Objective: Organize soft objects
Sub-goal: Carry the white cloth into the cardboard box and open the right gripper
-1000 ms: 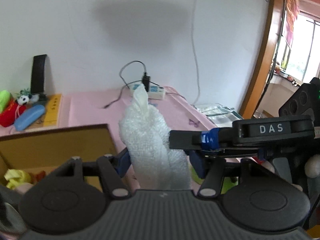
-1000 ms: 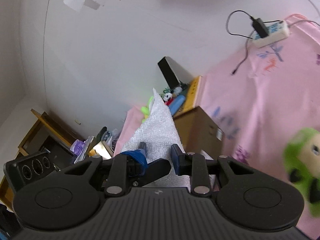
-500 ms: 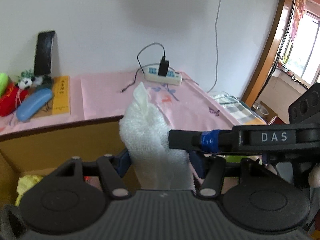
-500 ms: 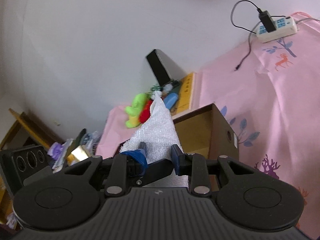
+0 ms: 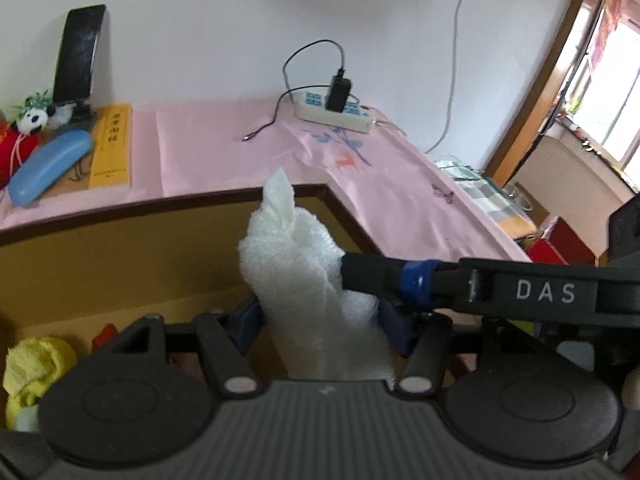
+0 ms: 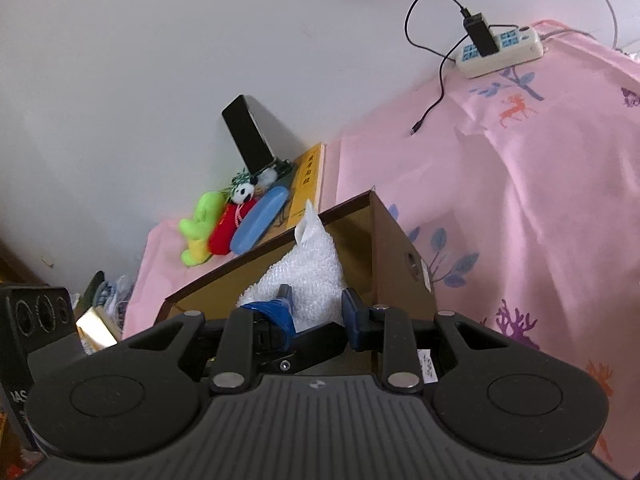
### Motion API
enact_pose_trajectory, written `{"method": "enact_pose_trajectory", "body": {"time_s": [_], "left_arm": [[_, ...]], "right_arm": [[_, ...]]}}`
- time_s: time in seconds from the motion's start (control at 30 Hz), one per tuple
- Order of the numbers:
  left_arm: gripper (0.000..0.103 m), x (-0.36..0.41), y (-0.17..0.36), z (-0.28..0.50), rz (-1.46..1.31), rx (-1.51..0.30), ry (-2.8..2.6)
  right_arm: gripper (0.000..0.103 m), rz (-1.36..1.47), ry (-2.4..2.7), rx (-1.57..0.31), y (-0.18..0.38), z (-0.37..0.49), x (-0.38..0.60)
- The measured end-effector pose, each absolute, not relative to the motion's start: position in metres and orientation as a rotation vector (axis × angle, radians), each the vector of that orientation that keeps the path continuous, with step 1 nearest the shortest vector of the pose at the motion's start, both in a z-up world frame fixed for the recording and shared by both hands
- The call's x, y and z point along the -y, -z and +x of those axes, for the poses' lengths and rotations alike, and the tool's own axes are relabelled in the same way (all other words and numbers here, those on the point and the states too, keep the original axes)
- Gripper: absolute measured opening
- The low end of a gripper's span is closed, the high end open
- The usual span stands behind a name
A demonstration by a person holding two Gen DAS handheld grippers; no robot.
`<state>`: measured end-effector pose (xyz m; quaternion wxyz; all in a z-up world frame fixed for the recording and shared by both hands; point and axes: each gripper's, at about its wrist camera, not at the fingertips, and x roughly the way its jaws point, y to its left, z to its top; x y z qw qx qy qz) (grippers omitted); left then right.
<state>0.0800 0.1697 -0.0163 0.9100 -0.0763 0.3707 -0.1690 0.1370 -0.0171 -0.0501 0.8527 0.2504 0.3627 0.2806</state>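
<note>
A white towel (image 5: 296,264) (image 6: 310,264) stands bunched upright between both grippers, above the open brown cardboard box (image 5: 160,202) (image 6: 276,242). My left gripper (image 5: 322,322) is shut on the lower part of the towel, its blue pads against either side. My right gripper (image 6: 319,314) has its jaws closing on the same towel, which fills the gap between the pads. One of its black fingers (image 5: 368,270) comes in from the right in the left wrist view. A yellow soft thing (image 5: 32,364) lies inside the box at the lower left.
A pink tablecloth (image 5: 224,140) (image 6: 520,200) covers the table. By the wall are a power strip (image 5: 336,114) (image 6: 500,52), a phone on a stand (image 5: 80,52), a blue case (image 5: 50,166), a yellow book (image 5: 111,146) and green and red plush toys (image 6: 200,220).
Both grippers moved the towel over the box and tipped downward. The box rim now lies behind the towel, and the green plush at the right has left the right wrist view.
</note>
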Motion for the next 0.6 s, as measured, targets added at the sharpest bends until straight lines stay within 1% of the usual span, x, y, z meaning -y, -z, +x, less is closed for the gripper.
{"method": "enact_pose_trajectory", "body": {"time_s": [0.1,0.3,0.6], "left_arm": [[0.061,-0.173,0.023,0.087,-0.192,-0.813,0.339],[0.061,-0.176,0.028,0.092,-0.22,-0.845,0.31],[0.061,-0.176,0.029,0.093,-0.214,-0.855,0.281]], "right_arm": [[0.009,0.497,-0.57,-0.748,0.05,0.138,0.013],[0.008,0.458,-0.539,-0.687,0.053,0.136,0.008],[0.008,0.432,-0.537,-0.639,0.056,0.131,0.006]]}}
